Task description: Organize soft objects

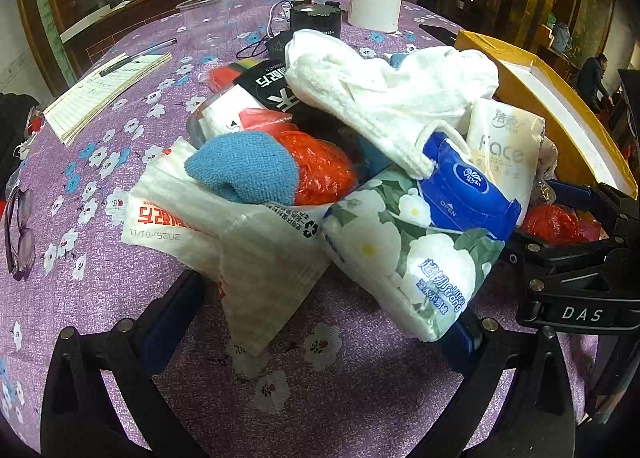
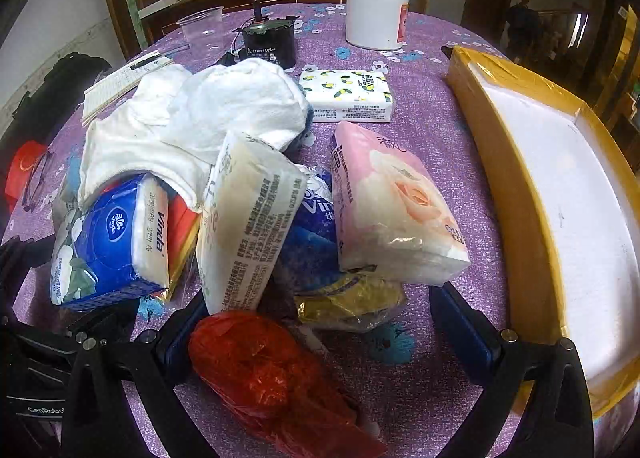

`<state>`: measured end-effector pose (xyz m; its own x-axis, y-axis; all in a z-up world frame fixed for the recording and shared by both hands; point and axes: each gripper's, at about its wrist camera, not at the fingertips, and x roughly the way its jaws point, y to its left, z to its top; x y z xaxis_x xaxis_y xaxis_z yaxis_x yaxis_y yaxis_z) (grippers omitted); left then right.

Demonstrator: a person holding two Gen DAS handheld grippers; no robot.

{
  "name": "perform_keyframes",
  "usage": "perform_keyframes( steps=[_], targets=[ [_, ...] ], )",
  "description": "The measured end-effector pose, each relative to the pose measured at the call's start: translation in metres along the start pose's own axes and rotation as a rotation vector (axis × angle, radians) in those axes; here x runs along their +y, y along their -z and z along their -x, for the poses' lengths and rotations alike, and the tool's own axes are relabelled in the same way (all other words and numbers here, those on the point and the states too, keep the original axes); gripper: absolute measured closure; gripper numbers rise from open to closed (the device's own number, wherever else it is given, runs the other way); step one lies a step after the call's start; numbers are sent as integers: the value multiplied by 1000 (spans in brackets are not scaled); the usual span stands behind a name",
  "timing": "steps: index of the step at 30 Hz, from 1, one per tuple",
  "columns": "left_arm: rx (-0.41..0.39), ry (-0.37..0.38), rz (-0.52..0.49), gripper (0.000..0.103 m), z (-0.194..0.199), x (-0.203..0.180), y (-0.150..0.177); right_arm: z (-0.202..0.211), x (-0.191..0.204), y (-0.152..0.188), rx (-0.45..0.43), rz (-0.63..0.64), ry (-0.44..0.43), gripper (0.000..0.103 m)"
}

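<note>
A heap of soft things lies on the purple flowered tablecloth (image 1: 360,398). In the left wrist view a white towel (image 1: 384,94) tops the heap, above a blue cloth (image 1: 244,166), an orange plastic bag (image 1: 324,170), a floral tissue pack (image 1: 404,258) and a white printed bag (image 1: 256,258). My left gripper (image 1: 320,330) is open, its fingers wide on either side of the bag's corner and the floral pack's end. My right gripper (image 2: 320,332) is open around a red plastic bag (image 2: 264,374), just short of a pink tissue pack (image 2: 392,214) and a cream tissue pack (image 2: 248,226).
A yellow box with a white inside (image 2: 560,198) stands at the right edge of the table. Behind the heap are a lemon-print tissue pack (image 2: 348,94), a white jar (image 2: 376,14), a black motor (image 2: 270,42) and a clear cup (image 2: 200,30). A notepad (image 1: 100,94) and glasses (image 1: 20,230) lie to the left.
</note>
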<state>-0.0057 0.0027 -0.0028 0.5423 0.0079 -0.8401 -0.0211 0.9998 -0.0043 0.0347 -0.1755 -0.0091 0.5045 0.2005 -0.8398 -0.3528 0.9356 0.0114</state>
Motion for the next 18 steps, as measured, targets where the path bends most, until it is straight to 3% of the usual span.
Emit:
perform_keyframes(
  steps=[16,18],
  targets=[
    [-1,12,6,0,2,2,1,1,0,0,2,19,-10,0],
    [-8,27,18,0,7,6,3,1,-2,-2,46,57,-43,0]
  ],
)
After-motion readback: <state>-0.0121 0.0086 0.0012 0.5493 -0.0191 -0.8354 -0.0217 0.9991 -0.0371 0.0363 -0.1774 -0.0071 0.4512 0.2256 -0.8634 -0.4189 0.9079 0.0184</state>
